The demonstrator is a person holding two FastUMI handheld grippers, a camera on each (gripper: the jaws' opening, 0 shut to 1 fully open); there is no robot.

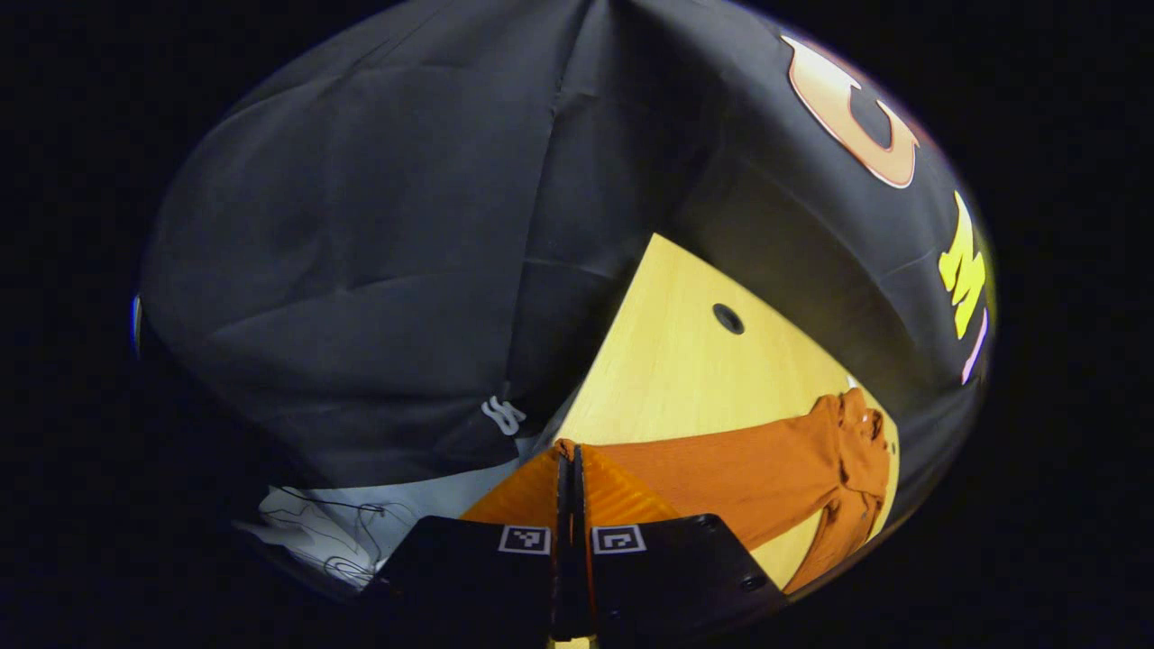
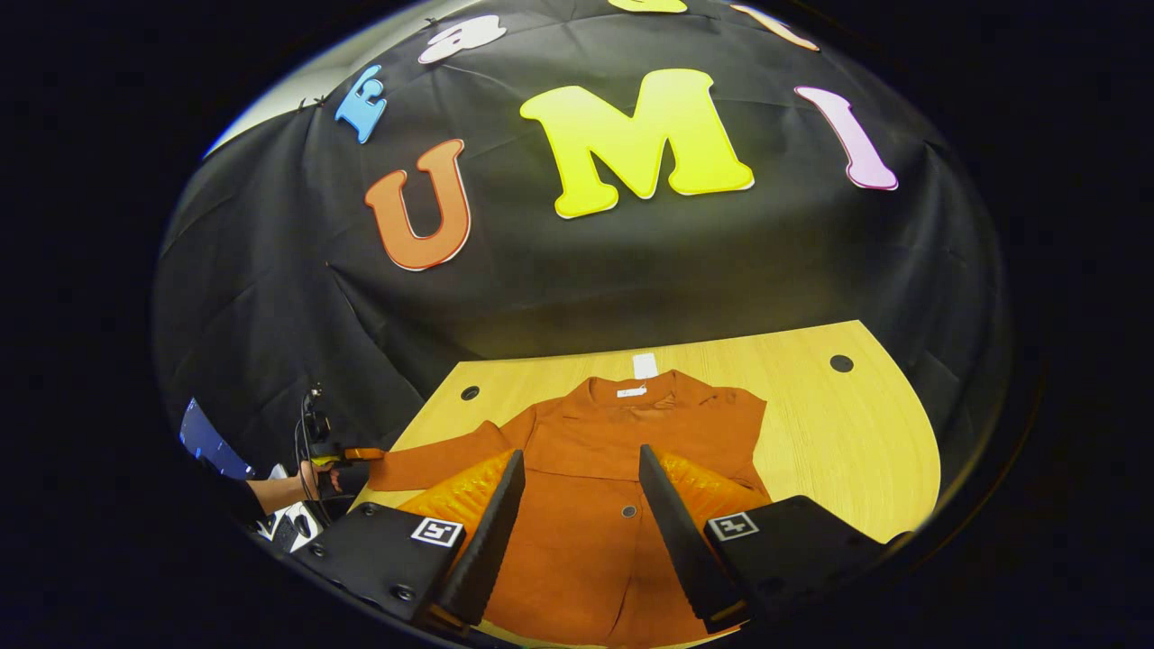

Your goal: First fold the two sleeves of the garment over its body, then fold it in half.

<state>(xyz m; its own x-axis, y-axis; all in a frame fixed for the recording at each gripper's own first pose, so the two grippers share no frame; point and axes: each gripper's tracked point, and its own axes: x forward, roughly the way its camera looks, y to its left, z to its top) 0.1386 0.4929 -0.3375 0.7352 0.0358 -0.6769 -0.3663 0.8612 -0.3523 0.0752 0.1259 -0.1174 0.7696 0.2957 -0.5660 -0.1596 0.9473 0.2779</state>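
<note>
No legible text, brand or number is found. A white neck label sits inside the collar of the orange garment, and a white tag lies on the table just beyond the collar; any print on either is too small to read. Square black-and-white coded markers stand on the gripper bodies in both views, carrying patterns, not characters.

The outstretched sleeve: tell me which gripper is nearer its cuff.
Left. The left gripper is shut on the cuff of the outstretched sleeve at the table edge. The right gripper hangs open over the garment's button front, away from that cuff.
</note>
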